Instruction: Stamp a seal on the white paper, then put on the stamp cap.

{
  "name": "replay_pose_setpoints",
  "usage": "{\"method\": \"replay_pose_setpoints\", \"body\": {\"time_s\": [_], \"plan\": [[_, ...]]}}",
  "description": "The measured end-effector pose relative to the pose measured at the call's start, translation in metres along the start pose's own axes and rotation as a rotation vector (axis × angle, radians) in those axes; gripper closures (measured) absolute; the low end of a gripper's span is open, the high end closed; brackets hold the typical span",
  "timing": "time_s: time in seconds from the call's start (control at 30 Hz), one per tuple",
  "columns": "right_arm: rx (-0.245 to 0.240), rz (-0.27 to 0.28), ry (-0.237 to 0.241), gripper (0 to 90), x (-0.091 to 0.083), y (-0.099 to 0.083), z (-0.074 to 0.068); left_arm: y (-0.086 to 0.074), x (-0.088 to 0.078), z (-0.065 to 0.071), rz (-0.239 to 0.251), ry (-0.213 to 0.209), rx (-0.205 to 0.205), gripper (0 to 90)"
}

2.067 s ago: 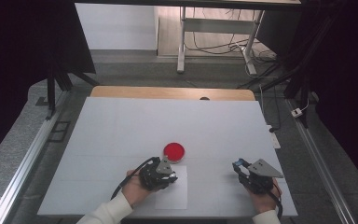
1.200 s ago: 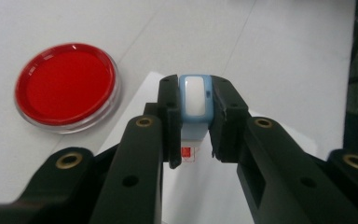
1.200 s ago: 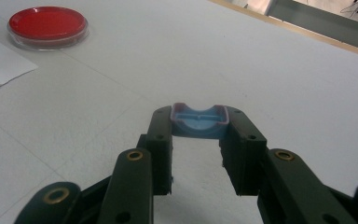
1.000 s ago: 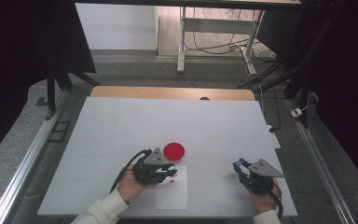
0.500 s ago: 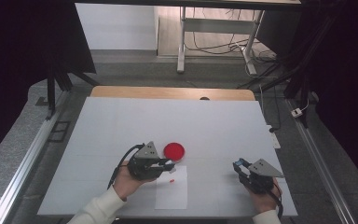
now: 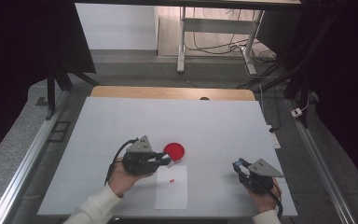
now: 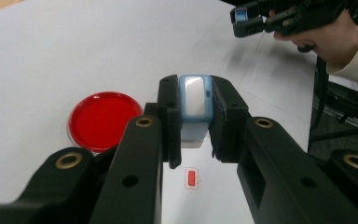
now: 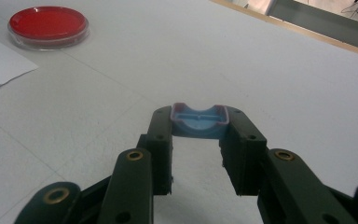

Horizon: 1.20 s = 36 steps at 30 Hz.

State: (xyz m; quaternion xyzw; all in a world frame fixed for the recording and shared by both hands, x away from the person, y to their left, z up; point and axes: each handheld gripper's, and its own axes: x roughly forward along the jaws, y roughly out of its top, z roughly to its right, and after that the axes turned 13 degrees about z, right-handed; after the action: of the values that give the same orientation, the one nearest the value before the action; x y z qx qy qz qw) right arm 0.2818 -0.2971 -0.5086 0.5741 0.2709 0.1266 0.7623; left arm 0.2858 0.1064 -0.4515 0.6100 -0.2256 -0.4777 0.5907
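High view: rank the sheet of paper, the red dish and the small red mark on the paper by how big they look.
1. Sheet of paper
2. Red dish
3. Small red mark, a mere speck

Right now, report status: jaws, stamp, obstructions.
Left gripper shut on pale blue block stamp, above white paper sheet. Right gripper shut on blue cap. Red round dish alongside.

High view: fixed overhead, near side, facing forward and down over the whole worktop. Left tool view: close, low, looking along its jaws. Right tool view: the same, nearly level. All three share the red dish ahead of the left tool.
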Motion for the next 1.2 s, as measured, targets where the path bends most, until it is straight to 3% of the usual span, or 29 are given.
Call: {"method": "replay_pose_setpoints", "body": {"time_s": [0.57,1.2], "plan": [[0.003,0.008,0.010,64.7,0.000,0.001,-0.002,0.003,-0.005,-0.005,0.029,0.023,-0.018,75.5],[0.004,0.017,0.084,64.7,0.012,0.007,-0.021,0.002,0.001,-0.006,0.015,0.011,-0.020,75.4]]}}
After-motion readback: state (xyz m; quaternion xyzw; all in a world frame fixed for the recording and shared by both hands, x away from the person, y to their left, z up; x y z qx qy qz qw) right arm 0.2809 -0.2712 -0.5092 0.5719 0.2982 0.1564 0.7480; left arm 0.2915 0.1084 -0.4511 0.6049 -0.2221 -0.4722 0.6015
